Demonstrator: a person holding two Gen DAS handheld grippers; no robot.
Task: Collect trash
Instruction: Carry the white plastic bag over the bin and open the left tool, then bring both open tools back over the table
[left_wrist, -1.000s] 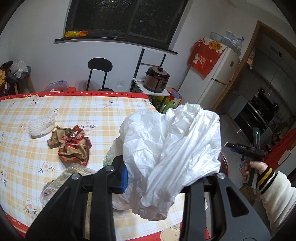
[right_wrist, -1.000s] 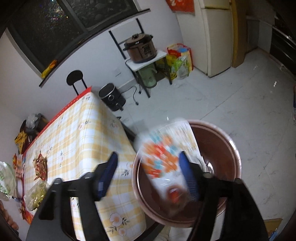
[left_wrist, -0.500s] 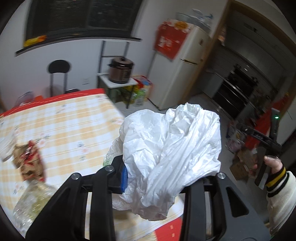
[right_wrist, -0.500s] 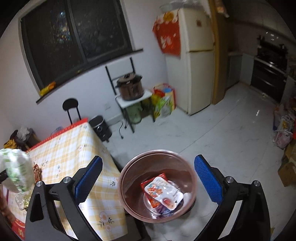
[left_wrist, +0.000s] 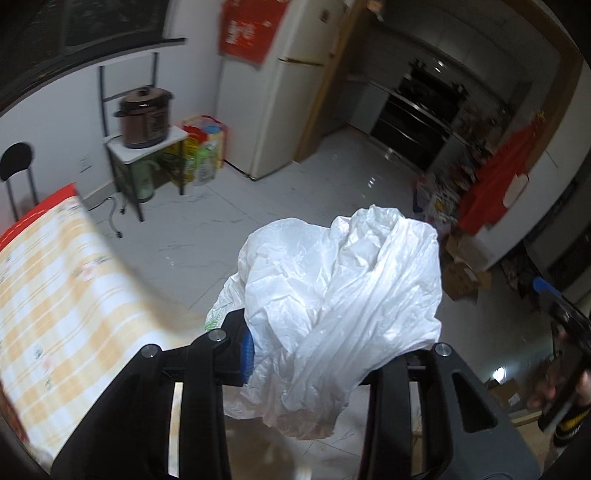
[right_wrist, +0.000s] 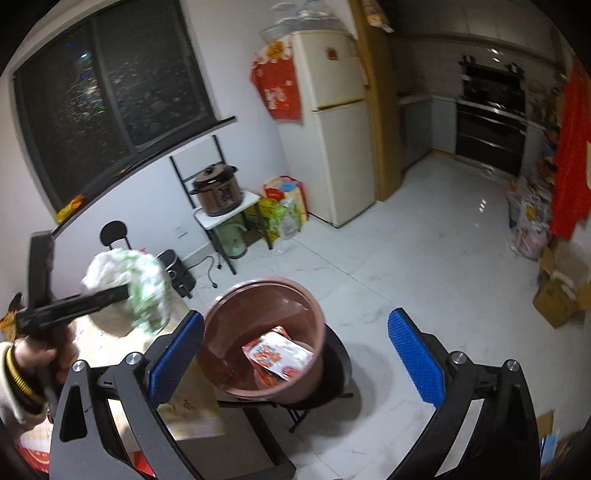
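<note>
My left gripper (left_wrist: 314, 354) is shut on a crumpled white plastic bag (left_wrist: 340, 299) and holds it in the air past the table's edge. In the right wrist view the same bag (right_wrist: 129, 291) shows at the left, held left of and above the brown basin. The brown basin (right_wrist: 225, 306) stands on a black stool beside the table and holds a red and white snack wrapper (right_wrist: 279, 356). My right gripper (right_wrist: 295, 354) is open and empty, with its blue pads either side of the basin.
The table with a yellow checked cloth (left_wrist: 48, 295) is at the left. A rack with a rice cooker (right_wrist: 218, 190), a fridge (right_wrist: 332, 122) and a black chair (right_wrist: 114, 232) stand along the wall. Cardboard boxes (right_wrist: 557, 295) lie at the right on the white tiled floor.
The left gripper has swung right off the table with the bag, towards the basin. The right gripper let the snack wrapper drop into the basin, opened wide and drew back.
</note>
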